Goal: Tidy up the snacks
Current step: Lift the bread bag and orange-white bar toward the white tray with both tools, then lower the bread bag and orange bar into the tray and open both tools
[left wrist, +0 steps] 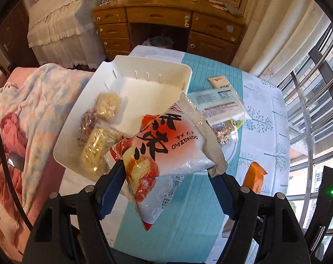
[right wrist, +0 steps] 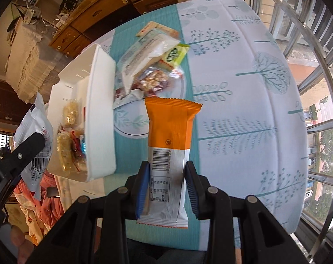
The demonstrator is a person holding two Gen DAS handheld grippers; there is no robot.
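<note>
Over the table (right wrist: 243, 88), both grippers ride high, pointing steeply down.

Left gripper (left wrist: 166, 173): jaws set wide, blue pads clamped on the two sides of a red-and-white jujube bag (left wrist: 166, 145). Bag hangs clear of the table, tilted, top edge toward 1 o'clock, overlapping the white bin's near corner in this view.

Right gripper (right wrist: 166, 187): jaws drawn close, nipping the white barcode end of an orange wrapper bar (right wrist: 171, 127). Bar stands up toward 12 o'clock, off the cloth.

White bin (left wrist: 131, 66): at 10 o'clock of the left wrist view, on the table's edge. Inside, along its left wall, two pale yellow noodle-like cakes (left wrist: 108, 105) with a small reddish candy pack (left wrist: 87, 123) between them.

Loose pile (right wrist: 149, 70): on the cloth just beside the bin, at 12 o'clock from the orange bar. A clear pale-blue pouch on top, a green-label pack, a nut-filled bag, a flat tan sachet at the far end.

Tablecloth: teal stripe, white with tree print.
</note>
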